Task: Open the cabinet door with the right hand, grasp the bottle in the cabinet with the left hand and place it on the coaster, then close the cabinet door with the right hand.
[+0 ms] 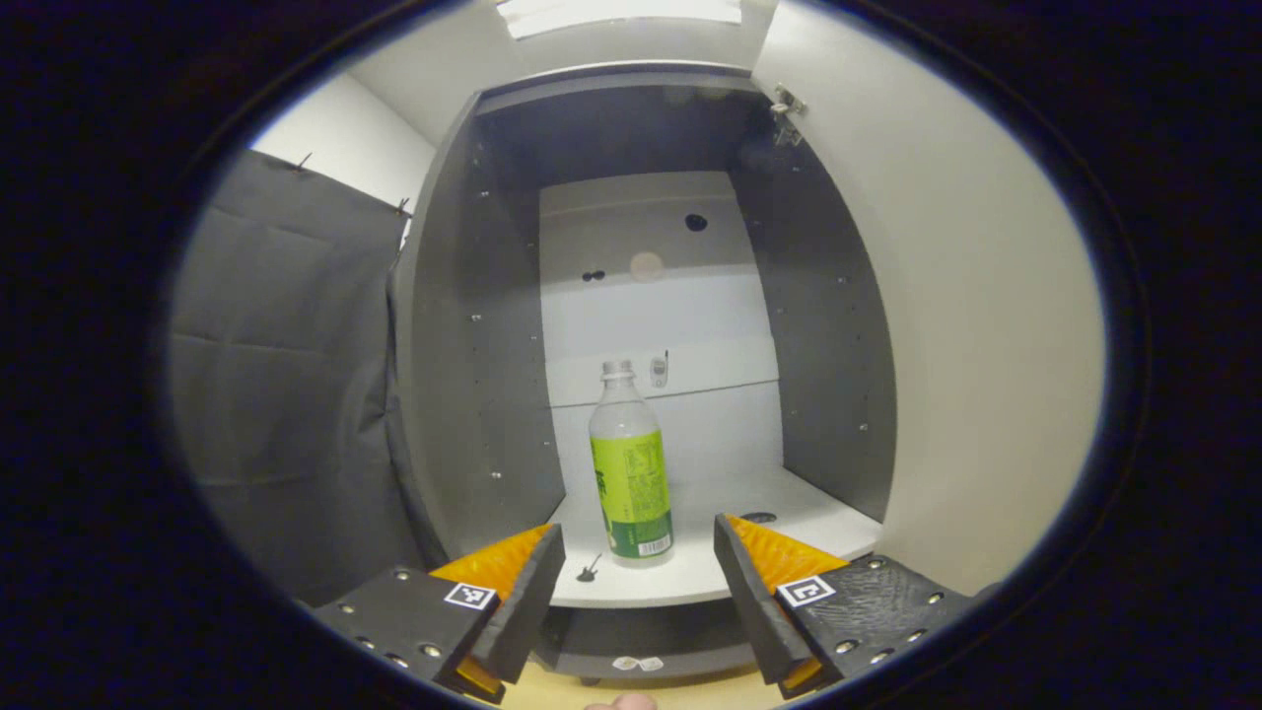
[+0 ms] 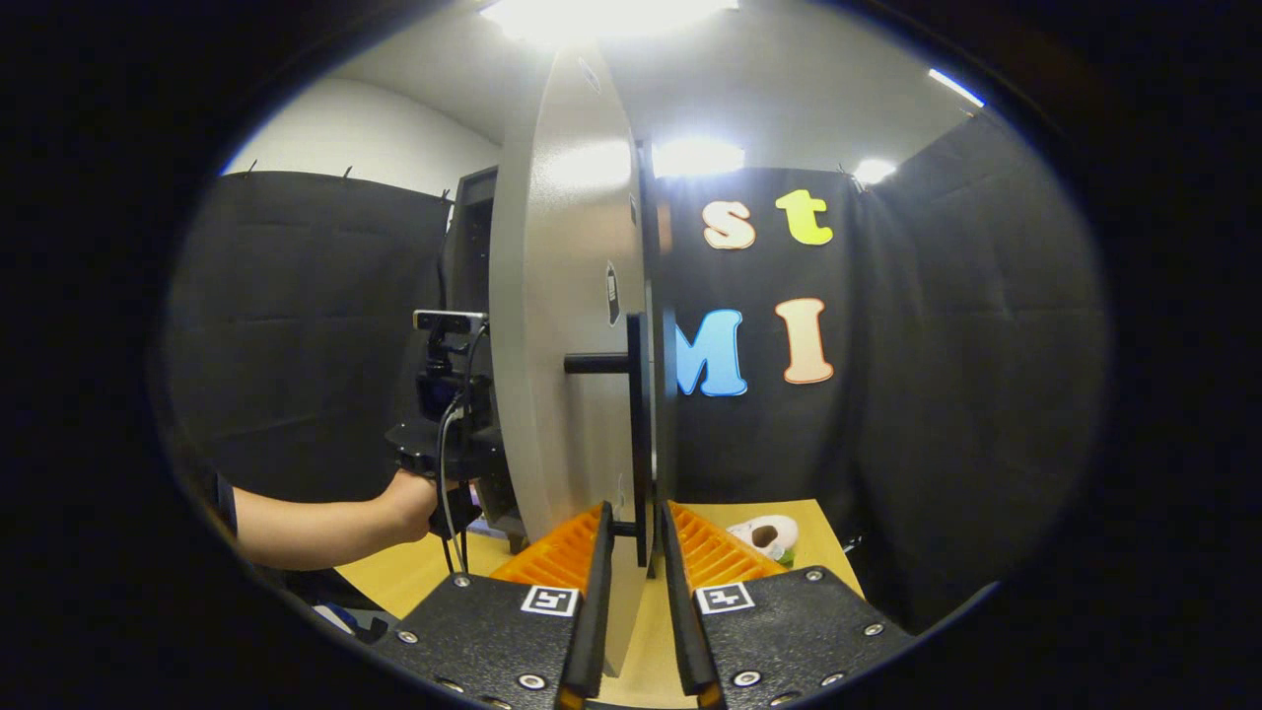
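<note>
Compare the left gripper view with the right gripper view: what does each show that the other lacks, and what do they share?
Left gripper view: the inside of the cabinet, with the bottle upright on its shelf and the left gripper, jaws open, just before it. Right gripper view: the outer face of the door, its handle between the narrowed jaws of the right gripper, contact unclear, plus the hand holding the other gripper. Shared: the open door and the black cloth wall.

I see the white cabinet shelf [image 1: 789,513] low in the centre of the left gripper view, with the bottle [image 1: 631,463] standing upright on it near its front edge. A small dark object [image 1: 589,570] lies left of the bottle.

In the right gripper view, the wooden table [image 2: 414,572] spans the bottom.
</note>
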The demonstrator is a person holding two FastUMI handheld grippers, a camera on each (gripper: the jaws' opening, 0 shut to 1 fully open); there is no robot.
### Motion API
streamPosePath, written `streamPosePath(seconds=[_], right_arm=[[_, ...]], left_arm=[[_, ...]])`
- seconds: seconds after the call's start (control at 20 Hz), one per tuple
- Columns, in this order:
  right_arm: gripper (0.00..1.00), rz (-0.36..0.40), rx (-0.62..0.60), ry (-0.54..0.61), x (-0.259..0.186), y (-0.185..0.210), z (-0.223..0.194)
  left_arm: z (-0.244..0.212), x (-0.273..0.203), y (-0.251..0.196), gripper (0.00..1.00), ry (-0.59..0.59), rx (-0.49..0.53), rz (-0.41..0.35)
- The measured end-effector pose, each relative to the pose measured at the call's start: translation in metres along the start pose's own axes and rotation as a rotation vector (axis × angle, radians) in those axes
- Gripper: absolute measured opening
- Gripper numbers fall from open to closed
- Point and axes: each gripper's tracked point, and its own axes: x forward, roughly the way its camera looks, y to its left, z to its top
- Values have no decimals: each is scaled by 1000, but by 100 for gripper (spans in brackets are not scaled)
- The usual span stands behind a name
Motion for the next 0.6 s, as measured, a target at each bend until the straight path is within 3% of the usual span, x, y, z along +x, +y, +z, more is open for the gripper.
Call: streamPosePath(seconds=[0.05,0.1,0.15,0.2,0.35,0.4,0.45,0.6], right_arm=[[32,-9,1,-4,0,-2,2],[36,-24,-14,-8,1,-5,3],[36,-40,-42,-15,-1,-3,6],[41,-61,-82,-15,0,-4,7],[52,-129,-176,-21,0,-13,6],[58,-131,-173,-22,2,-12,6],[59,-135,-160,-21,5,-13,5],[61,-146,-140,-22,4,-14,4]], left_arm=[[-6,10,-1,92,3,-11,-2],[-12,20,-1,87,5,-19,-5],[-18,31,0,92,9,-18,-2],[-23,38,3,83,18,-12,10],[-37,64,8,87,32,-17,11],[-37,71,8,92,31,-28,4],[-41,80,7,87,37,-42,-7],[-45,105,6,87,43,-31,-32]])
